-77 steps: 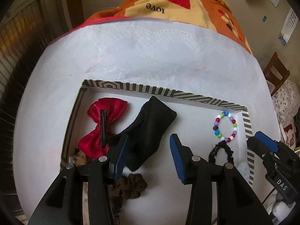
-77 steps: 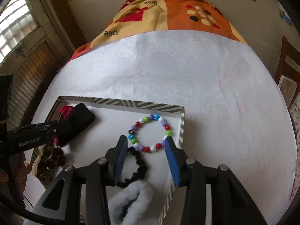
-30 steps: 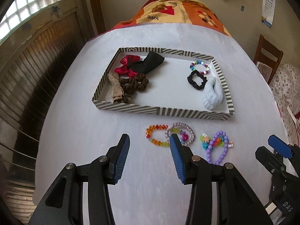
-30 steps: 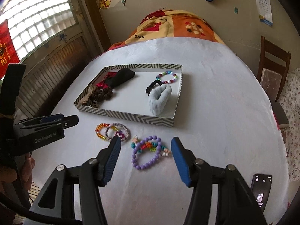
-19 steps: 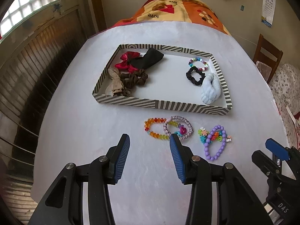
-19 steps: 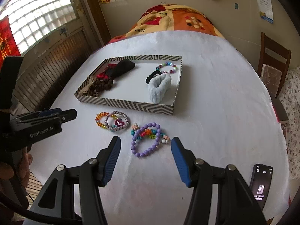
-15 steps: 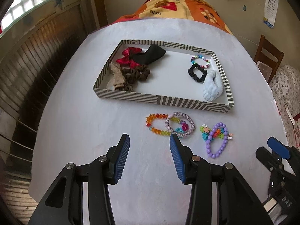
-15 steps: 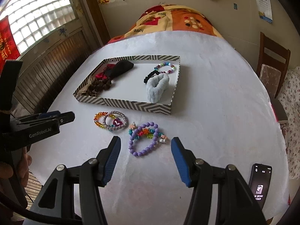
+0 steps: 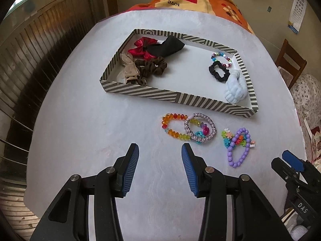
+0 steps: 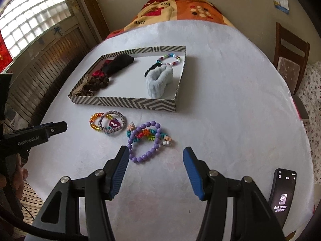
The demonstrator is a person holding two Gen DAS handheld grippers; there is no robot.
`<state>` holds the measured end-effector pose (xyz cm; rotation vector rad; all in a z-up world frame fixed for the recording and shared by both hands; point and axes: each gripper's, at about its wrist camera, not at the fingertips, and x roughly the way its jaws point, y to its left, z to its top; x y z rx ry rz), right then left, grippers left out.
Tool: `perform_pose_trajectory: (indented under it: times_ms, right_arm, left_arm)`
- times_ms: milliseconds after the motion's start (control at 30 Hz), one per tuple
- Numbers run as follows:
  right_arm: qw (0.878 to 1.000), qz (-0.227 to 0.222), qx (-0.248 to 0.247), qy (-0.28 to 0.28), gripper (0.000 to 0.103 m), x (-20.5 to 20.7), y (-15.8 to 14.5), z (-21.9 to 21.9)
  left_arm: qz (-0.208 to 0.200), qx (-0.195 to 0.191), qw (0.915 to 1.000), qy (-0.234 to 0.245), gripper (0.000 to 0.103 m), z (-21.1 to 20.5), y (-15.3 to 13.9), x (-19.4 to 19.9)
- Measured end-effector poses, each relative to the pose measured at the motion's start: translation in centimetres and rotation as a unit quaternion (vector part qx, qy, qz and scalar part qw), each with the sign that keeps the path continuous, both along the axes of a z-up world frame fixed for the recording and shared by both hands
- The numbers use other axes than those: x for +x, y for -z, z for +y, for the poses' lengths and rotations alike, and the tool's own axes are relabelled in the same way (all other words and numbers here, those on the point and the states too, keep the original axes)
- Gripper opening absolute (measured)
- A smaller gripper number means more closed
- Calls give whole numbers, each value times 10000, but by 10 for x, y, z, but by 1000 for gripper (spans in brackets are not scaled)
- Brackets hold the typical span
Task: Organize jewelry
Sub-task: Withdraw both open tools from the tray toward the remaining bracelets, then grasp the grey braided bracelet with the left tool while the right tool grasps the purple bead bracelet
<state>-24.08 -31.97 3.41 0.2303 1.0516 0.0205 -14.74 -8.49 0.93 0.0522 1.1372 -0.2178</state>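
1. Left gripper: jaws apart, nothing between them, over bare white tablecloth short of the bracelets.
2. Right gripper: jaws wide, empty, just short of the purple bead bracelet.
3. Orange bead bracelet and braided bracelet: overlapping, on the cloth in front of the striped tray.
4. Tray contents: red bow, brown scrunchie, black scrunchie, multicoloured bead bracelet.
5. Phone: at the table's near right edge.

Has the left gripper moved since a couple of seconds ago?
Yes. The left gripper has pulled back out of the striped tray and now hovers over bare table short of it.
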Motion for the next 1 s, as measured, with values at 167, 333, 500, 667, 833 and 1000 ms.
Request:
perform_pose_trajectory:
  times_ms: [167, 333, 500, 667, 833, 1000]
  right_arm:
    - [10000, 62, 30, 2, 59, 5, 3, -1]
    - [10000, 34, 43, 34, 59, 7, 1, -2]
    - [10000, 18, 37, 54, 59, 8, 0, -3]
    - [9999, 82, 53, 35, 59, 9, 5, -2]
    - [9997, 169, 147, 26, 59, 9, 16, -3]
    - [9992, 283, 290, 63, 58, 9, 32, -6]
  left_arm:
    - [137, -30, 9999, 37, 23, -4, 7, 5]
    - [147, 16, 9998, 99, 23, -10, 9, 8]
    - [124, 12, 9998, 122, 23, -13, 7, 8]
    - [190, 13, 9997, 144, 23, -14, 12, 10]
    - [344, -158, 9991, 193, 23, -11, 17, 15]
    - [537, -386, 9975, 269, 23, -6, 23, 28]
